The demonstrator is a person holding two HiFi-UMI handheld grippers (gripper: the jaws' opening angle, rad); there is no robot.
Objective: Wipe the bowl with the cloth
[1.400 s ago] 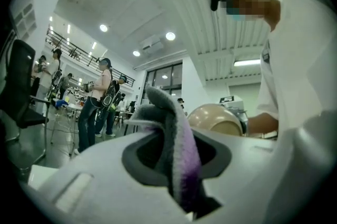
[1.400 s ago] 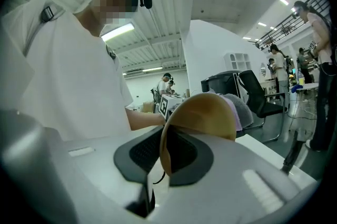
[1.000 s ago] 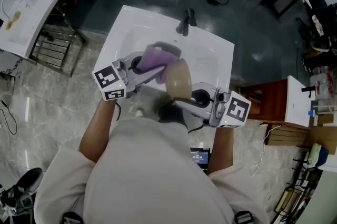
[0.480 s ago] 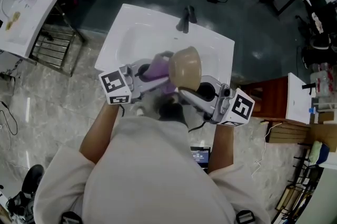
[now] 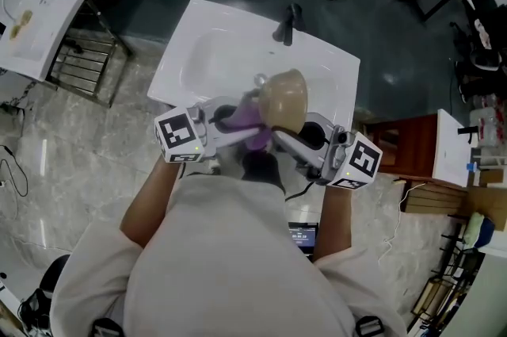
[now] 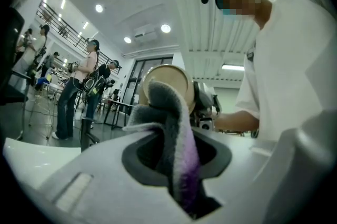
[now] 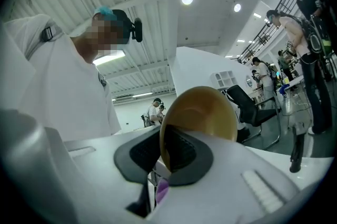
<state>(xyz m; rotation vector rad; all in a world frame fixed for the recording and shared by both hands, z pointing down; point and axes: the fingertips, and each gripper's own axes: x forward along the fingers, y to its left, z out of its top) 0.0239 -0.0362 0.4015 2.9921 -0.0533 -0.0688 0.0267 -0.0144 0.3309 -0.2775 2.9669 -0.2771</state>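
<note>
Head view: a person (image 5: 230, 264) stands at a white sink (image 5: 198, 50), with the faucet (image 5: 287, 24) at its far edge. Both tools meet above the near part of the basin. The left gripper (image 5: 249, 129) reaches in from the left and the right gripper (image 5: 279, 139) from the right. The tan bowl (image 5: 283, 99) is held up on edge between them, clear of the basin. The purple cloth (image 5: 252, 121) bunches just left of it and below it. This view does not show how the jaws stand, as cloth and bowl cover the tips.

Left gripper view: the jaws stand narrow, pinched on a fold of the cloth. The cloth rises grey and purple out of the gap. Its free end laps over the lower part of the bowl, which shows as a round tan disc directly ahead. Whether the fabric presses on the bowl I cannot tell. Only this view shows the bystanders (image 6: 73, 96) at the far left of the room.

Right gripper view: the jaws stand narrow, clamped on the bowl's rim with one pad on each side of the wall. The bowl stands tilted above the pads. Only a small purple scrap of cloth shows, low in the gap under the rim. The sink's white edge runs behind.
</note>
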